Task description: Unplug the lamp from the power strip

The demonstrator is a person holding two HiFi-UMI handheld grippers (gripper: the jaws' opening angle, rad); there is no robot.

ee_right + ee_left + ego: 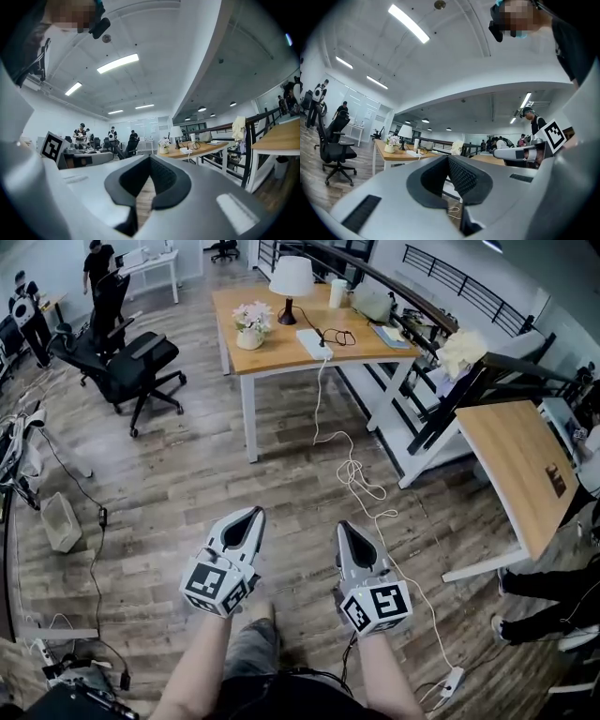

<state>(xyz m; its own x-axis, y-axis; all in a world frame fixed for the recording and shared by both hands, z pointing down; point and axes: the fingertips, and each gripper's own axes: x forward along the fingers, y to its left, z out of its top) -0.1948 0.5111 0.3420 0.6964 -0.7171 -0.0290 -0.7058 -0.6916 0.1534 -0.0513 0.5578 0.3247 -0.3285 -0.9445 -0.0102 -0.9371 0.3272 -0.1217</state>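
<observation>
The lamp [292, 279], white-shaded on a dark base, stands on the far wooden desk [272, 360], between a pot of flowers [251, 326] and a white cup [337, 292]. The white power strip [314, 343] lies just in front of it, near the desk's front edge. Its white cord [349, 467] drops to the plank floor [187, 474] and loops there. Both claws hang low, well apart from the desk. The left claw [251, 517] and the right claw [344, 529] each have their jaws pressed together with nothing between them.
</observation>
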